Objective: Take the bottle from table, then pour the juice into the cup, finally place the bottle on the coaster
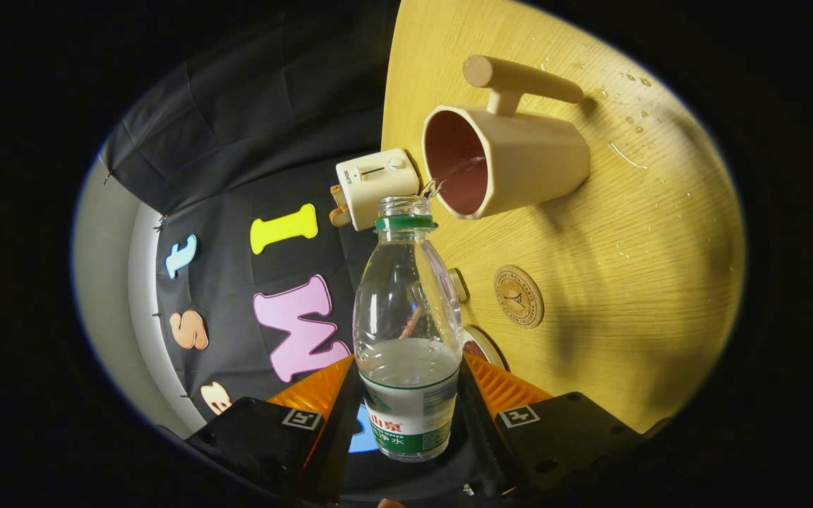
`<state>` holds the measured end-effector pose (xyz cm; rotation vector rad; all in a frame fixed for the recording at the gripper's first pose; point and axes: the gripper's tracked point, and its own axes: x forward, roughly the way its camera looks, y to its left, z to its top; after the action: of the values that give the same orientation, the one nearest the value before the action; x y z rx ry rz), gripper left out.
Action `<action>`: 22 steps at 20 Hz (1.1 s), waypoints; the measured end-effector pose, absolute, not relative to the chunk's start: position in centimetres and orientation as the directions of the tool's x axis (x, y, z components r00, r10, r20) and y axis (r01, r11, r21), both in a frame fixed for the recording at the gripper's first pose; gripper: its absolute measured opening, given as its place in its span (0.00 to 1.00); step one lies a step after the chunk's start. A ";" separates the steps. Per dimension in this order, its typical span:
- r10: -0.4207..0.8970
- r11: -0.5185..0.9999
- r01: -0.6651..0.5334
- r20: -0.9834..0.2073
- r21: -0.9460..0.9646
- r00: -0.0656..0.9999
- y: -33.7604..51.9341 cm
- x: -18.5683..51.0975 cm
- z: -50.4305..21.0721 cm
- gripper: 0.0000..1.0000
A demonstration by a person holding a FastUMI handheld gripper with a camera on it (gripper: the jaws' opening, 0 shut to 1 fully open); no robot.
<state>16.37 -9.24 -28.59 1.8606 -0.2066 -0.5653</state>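
Gripper [406, 395] rolled sideways, fingers [318, 388] clamping bottle [406, 331].

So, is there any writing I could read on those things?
Bottle label, clamped between the gripper fingers: print partly covered, not readable.
Coaster: ring of lettering, too small to read.
White toaster: one tiny word, blurred.
Cup: none.

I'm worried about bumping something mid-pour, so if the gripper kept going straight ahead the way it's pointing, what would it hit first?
The gripper, shut on the bottle, points along the bottle toward the white toaster-like box and the cup. The bottle's open neck would probably reach the cup's rim first, though depth is unclear.
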 end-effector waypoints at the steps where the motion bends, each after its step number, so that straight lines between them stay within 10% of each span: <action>1: -0.409 -0.368 0.124 -0.280 0.921 0.868 -9.3 16.4 -28.6 0.75; 22: -0.509 -0.507 -0.062 -0.241 0.860 0.826 -11.8 16.9 -25.9 0.75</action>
<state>16.94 -11.80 -25.89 2.0483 -0.4198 -0.5888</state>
